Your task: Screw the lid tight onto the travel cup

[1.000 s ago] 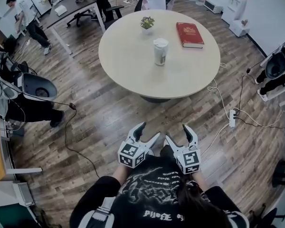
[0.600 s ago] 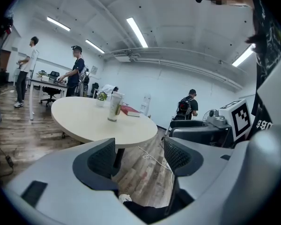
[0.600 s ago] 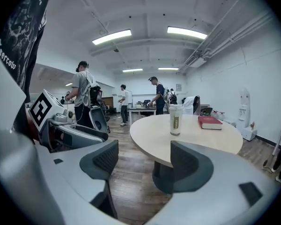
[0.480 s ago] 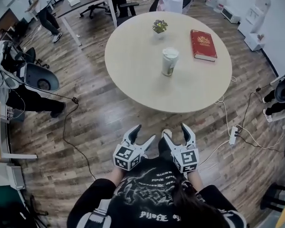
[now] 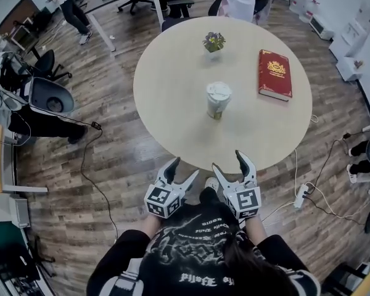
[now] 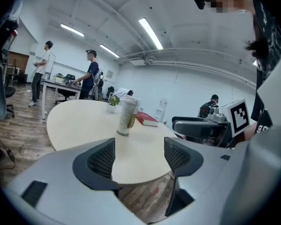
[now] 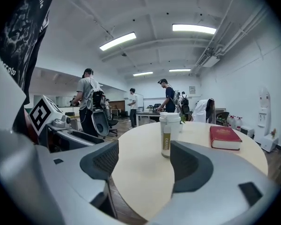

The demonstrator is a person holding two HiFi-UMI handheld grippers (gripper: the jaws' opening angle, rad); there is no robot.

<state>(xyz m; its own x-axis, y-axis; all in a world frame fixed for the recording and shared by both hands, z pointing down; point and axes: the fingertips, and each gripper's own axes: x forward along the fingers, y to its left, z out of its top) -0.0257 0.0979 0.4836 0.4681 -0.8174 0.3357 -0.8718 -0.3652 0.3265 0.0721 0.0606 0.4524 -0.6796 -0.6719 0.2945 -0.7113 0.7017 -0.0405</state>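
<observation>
Head view: left tongs [image 5: 186,168] and right tongs [image 5: 227,160] side by side at the near edge of the table [image 5: 172,103], jaws spread, gripping nothing. Well ahead, pretty much between both: cup [image 5: 217,99] (lid [image 5: 218,90] sitting on top), upright on that table.

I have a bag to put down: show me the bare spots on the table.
The table's whole left half, left of the cup and plant, is bare. So is the near strip between cup and edge. The right side is busier: the book lies there.

Pale travel cup [image 5: 217,100] upright, lidded, mid-table
</observation>
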